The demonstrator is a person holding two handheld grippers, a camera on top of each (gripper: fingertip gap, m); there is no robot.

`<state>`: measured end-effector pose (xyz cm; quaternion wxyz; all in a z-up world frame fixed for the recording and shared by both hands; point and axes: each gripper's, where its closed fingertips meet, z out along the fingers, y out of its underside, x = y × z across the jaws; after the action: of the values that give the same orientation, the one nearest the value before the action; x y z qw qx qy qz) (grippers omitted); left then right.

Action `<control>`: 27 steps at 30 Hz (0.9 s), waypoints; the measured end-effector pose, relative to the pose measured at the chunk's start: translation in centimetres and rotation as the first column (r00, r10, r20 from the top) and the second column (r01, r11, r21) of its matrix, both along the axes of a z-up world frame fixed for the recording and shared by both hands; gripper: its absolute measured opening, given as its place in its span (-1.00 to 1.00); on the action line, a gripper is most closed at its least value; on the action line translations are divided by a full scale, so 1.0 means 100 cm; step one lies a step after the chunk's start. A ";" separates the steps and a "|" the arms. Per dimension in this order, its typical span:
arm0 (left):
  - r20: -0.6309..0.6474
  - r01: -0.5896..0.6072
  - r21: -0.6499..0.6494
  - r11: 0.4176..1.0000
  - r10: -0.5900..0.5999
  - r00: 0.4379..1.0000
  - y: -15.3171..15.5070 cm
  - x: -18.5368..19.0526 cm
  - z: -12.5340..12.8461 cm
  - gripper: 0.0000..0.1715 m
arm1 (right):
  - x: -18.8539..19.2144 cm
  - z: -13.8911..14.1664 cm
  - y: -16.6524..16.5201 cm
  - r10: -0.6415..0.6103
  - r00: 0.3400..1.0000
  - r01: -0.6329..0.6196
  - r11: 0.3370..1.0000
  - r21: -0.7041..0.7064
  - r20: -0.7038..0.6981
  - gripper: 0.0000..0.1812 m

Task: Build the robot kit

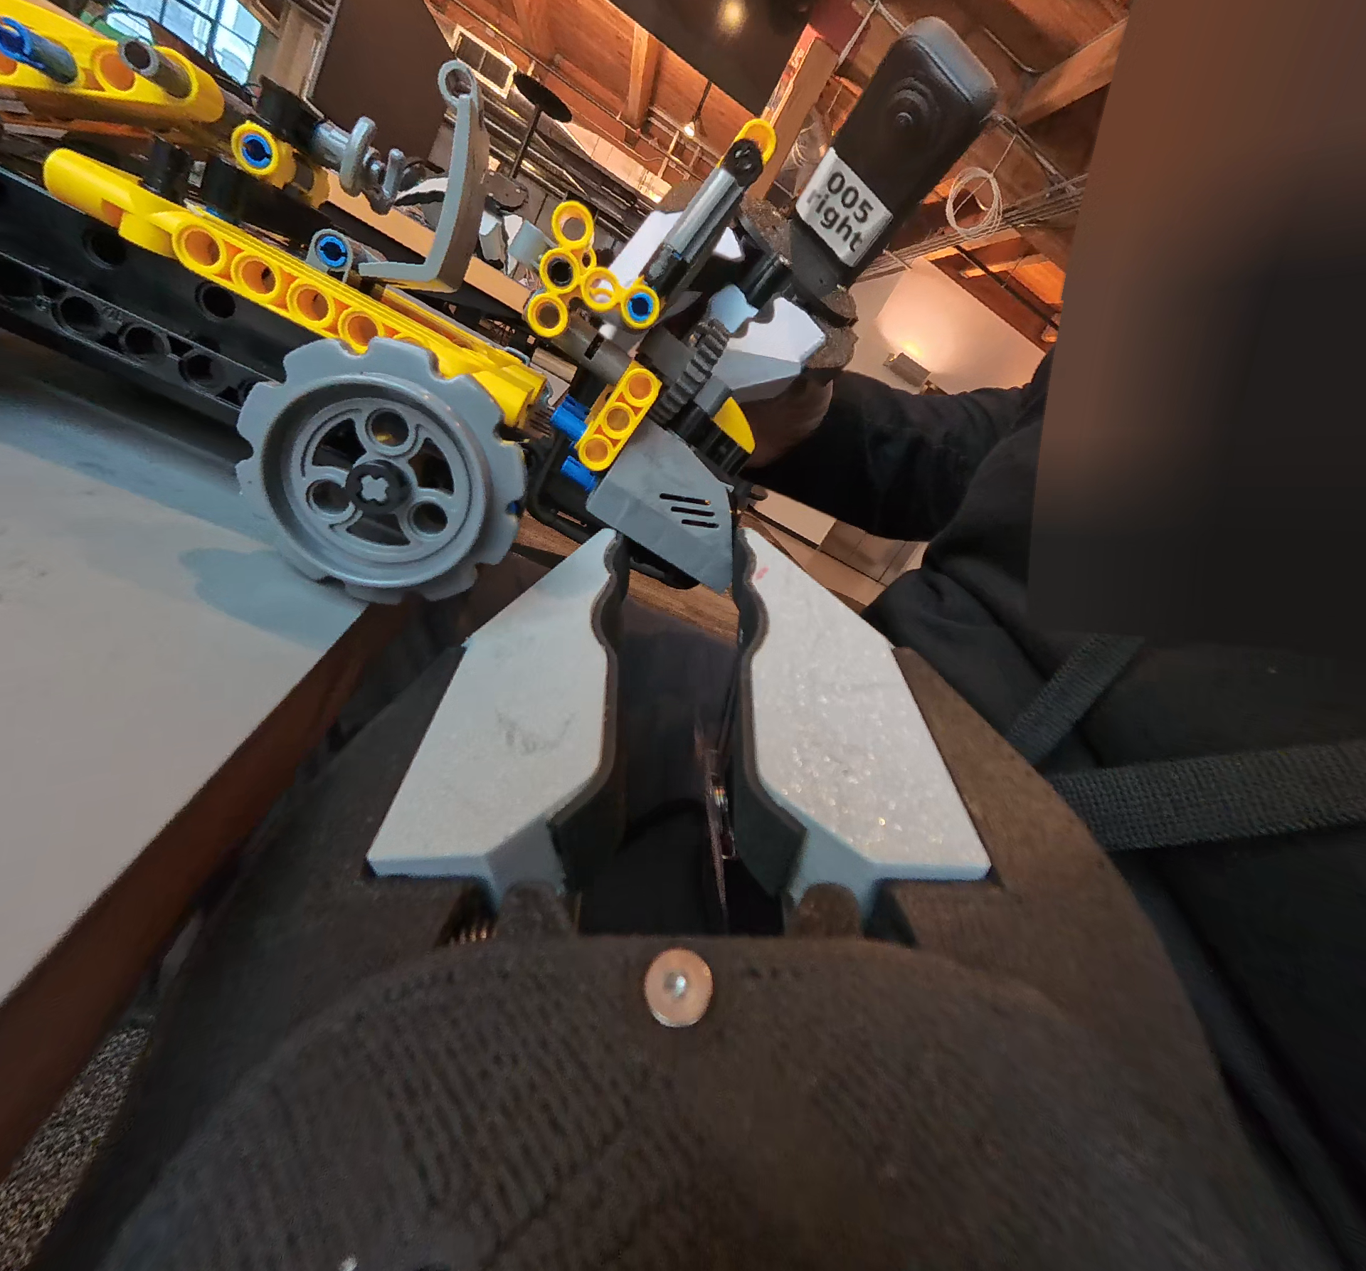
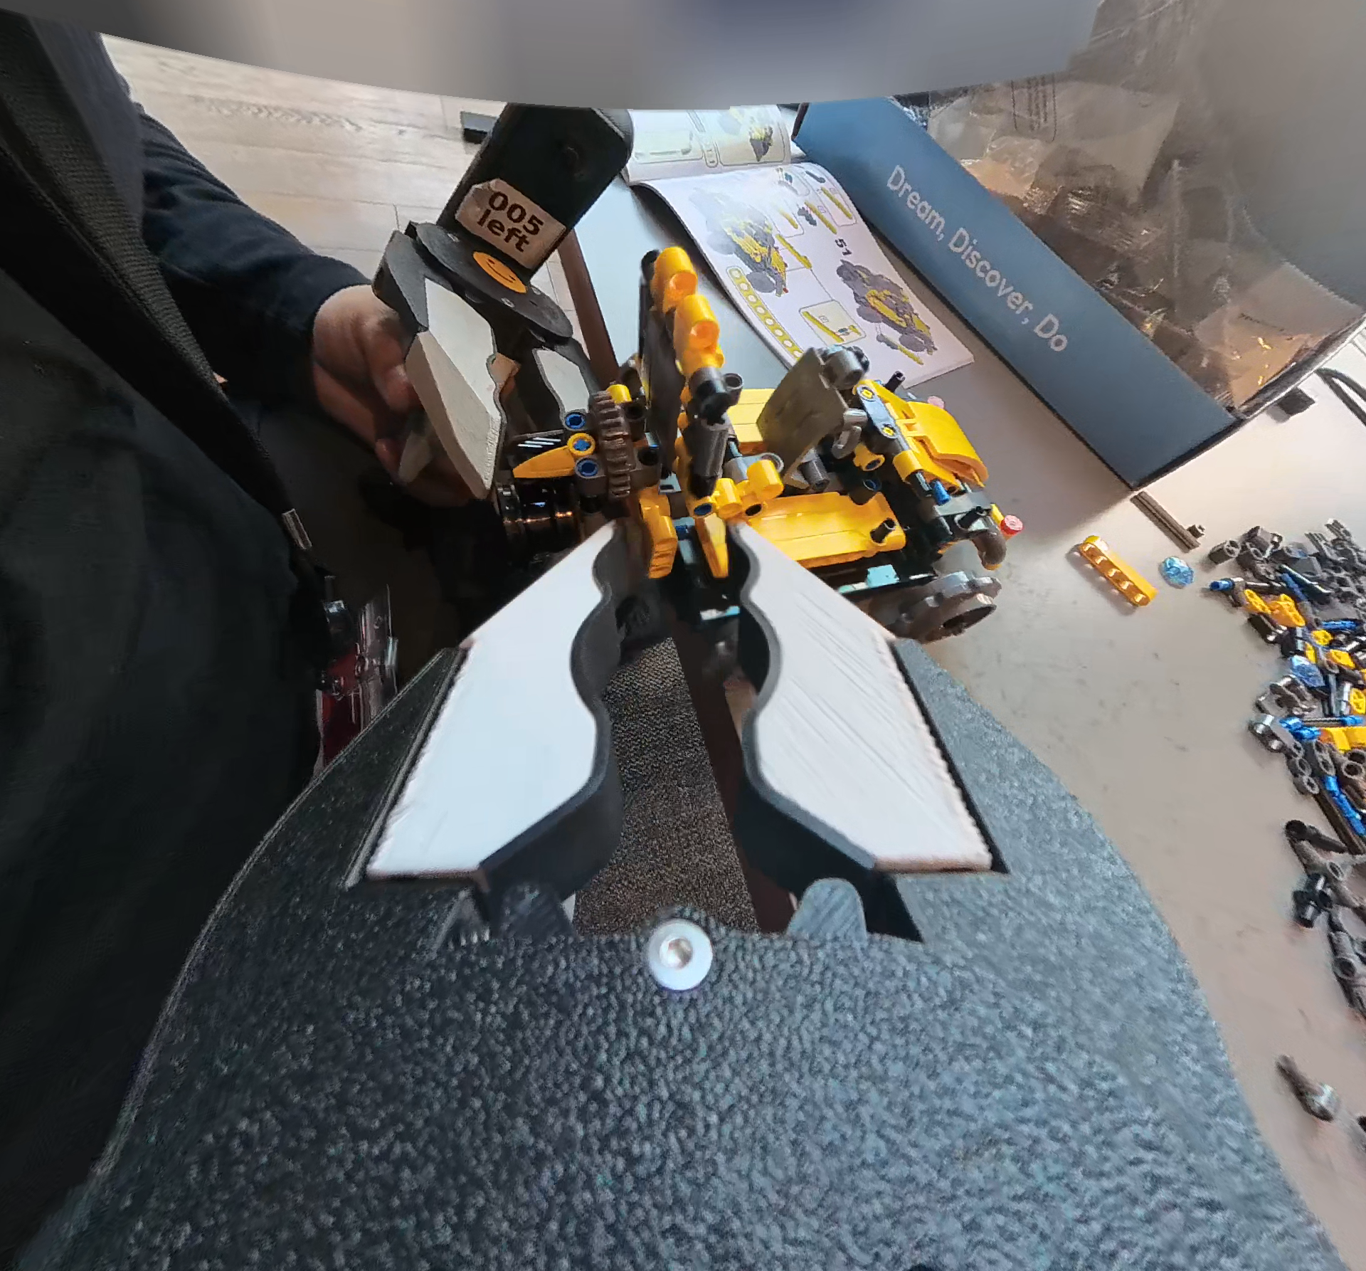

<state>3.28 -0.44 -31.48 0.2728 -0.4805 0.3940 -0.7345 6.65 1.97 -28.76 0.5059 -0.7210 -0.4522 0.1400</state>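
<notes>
A yellow and black brick-built vehicle (image 1: pixel 355 319) sits at the grey table's (image 1: pixel 111 644) edge, with one grey toothed wheel (image 1: pixel 381 470) on the rim. My left gripper (image 1: pixel 676 544) is shut on the grey wedge panel (image 1: pixel 658 511) at the vehicle's overhanging end. My right gripper (image 2: pixel 673 537) is shut on yellow pieces at the top of the vehicle (image 2: pixel 813 518), beside a dark gear (image 2: pixel 613 437). The right gripper also shows in the left wrist view (image 1: pixel 687 348), and the left gripper in the right wrist view (image 2: pixel 532 444). A hand holds each.
An open instruction booklet (image 2: pixel 813 274) and a dark blue box (image 2: pixel 1035 319) lie behind the vehicle. A loose yellow beam (image 2: pixel 1116 570) and a pile of small parts (image 2: pixel 1316 681) lie to the right. Clear plastic bags (image 2: pixel 1183 163) sit far right. A person's dark clothing fills the left. Across from one pair of fingers to the other is roughly 6 cm.
</notes>
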 end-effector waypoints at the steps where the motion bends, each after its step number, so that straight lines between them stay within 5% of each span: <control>1: -0.002 -0.002 -0.003 1.000 0.002 1.000 0.000 0.000 0.000 -0.71 | 0.002 0.002 0.001 -0.001 1.000 0.001 1.000 0.002 -0.007 -0.71; 9: -0.013 -0.043 0.061 0.997 0.044 0.999 0.002 0.004 -0.002 -0.71 | 0.011 0.013 0.015 0.023 0.995 -0.030 0.997 -0.074 -0.094 -0.55; 20: 0.015 -0.057 0.059 0.997 0.056 0.998 0.004 0.000 -0.001 -0.71 | -0.007 0.016 0.018 0.180 0.983 -0.184 0.964 -0.191 -0.037 -0.31; 27: 0.009 -0.059 0.040 0.997 0.059 0.998 0.004 0.003 -0.001 -0.72 | -0.032 0.050 0.029 0.266 0.961 -0.238 0.932 -0.273 0.071 -0.42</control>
<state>3.55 -0.06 -31.60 0.3056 -0.4834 0.3933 -0.7199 3.45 4.91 -23.77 0.3595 -0.7238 -0.5449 0.2237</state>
